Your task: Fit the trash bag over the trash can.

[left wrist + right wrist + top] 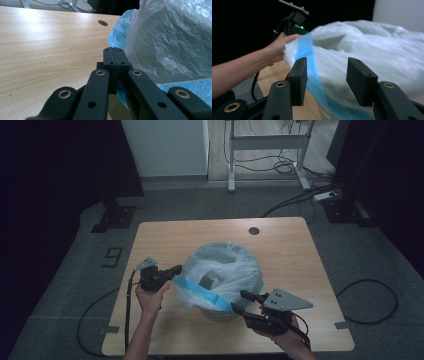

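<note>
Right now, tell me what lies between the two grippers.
In the high view, the bag-lined bin sits between the left gripper and the right gripper.

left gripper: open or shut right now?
Shut. Left gripper jaws are pressed together, with blue bag edge pinched behind the tips.

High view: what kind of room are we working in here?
Probably a lab or recording studio, not a home: dark curtains around a lone wooden table, grey carpet with taped marks, cables and a power strip.

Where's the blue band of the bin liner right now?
In the high view, the blue band runs along the near side of the plastic liner, between the left tool and the right tool.
</note>
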Demonstrator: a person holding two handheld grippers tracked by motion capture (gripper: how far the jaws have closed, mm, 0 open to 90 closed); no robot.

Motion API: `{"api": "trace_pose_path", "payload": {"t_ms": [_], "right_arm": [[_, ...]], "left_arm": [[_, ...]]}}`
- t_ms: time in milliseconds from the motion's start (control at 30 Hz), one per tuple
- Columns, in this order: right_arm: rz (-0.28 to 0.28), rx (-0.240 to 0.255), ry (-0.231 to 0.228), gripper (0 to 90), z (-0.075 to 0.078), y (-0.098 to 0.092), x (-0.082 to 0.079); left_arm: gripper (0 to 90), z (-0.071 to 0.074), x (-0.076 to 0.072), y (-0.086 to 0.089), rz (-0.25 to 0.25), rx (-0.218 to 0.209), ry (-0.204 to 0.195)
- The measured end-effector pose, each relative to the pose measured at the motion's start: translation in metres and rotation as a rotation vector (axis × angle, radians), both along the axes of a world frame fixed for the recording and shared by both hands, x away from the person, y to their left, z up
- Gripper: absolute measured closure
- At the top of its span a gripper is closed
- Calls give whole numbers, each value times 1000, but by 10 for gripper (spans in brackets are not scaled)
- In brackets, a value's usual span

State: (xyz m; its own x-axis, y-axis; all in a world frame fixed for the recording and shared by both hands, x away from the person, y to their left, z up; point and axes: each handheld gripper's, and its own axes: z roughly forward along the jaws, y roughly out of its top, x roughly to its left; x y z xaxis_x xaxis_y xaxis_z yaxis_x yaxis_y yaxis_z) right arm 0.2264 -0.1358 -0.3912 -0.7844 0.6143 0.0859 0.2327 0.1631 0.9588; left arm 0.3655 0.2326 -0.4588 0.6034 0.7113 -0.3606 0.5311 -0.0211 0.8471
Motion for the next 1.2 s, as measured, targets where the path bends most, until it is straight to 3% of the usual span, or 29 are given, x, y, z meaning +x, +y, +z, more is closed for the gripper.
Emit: {"api": "trace_pose_path", "payload": {"t_ms": [200,400,567,700,933,1200], "right_arm": [[61,-24,3,483,9,23,10],[110,-58,43,479,5,42,23],[134,-69,30,556,3,47,19],[146,-106,0,655,2,48,14],[136,-95,-48,834,-2,45,8],[170,-106,-78,890,-8,46,-5]], "left_arm": [[896,-1,1,-2,-2,-3,2],[896,-1,0,-2,-2,-8,0],[896,0,0,-1,1,-8,-1],[896,0,0,-1,2,-6,-3],[896,0,-1,-2,5,-3,-4],[893,1,-2,-2,1,-6,-10]]}}
